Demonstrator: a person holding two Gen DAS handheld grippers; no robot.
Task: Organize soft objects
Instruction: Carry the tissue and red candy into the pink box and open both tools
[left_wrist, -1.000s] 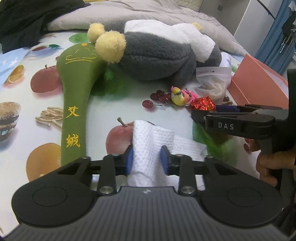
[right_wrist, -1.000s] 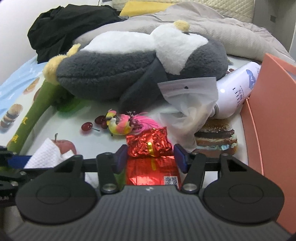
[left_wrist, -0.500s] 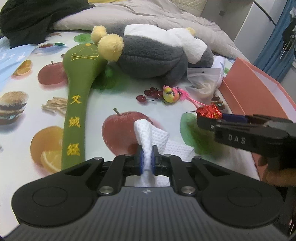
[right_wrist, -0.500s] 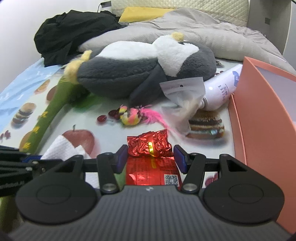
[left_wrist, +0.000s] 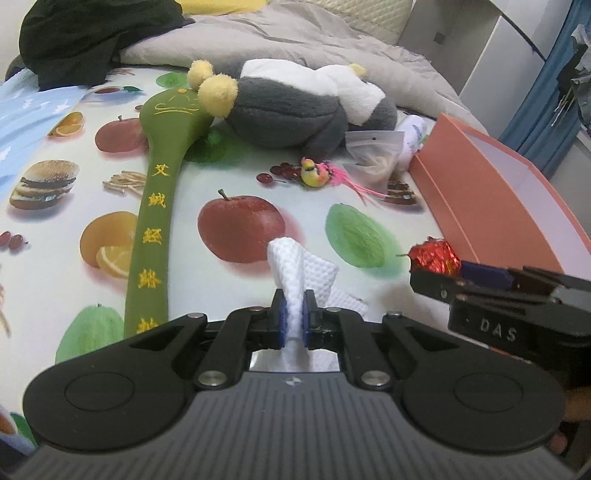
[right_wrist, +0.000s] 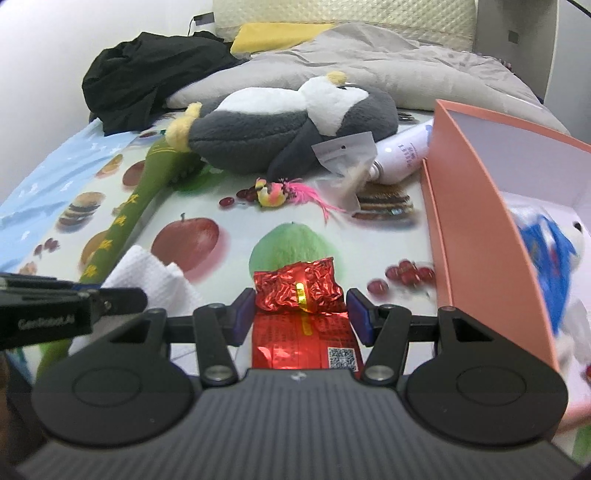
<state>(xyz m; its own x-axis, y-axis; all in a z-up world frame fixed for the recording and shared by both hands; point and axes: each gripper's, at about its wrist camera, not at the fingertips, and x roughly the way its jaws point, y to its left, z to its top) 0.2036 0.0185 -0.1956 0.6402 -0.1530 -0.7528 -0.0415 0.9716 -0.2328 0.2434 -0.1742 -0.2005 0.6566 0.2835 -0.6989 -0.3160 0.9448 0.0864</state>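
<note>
Salmon-pink box (right_wrist: 476, 221) lay ahead and right of your right gripper (right_wrist: 301, 314), clenched on the red foil packet (right_wrist: 299, 284); your left gripper (left_wrist: 293, 323), farther off, pinched the white towel (left_wrist: 295, 273)

The blue-and-white soft toy (right_wrist: 554, 266) inside the pink box (right_wrist: 476, 236) is blurred, half-hidden by its wall.
</note>
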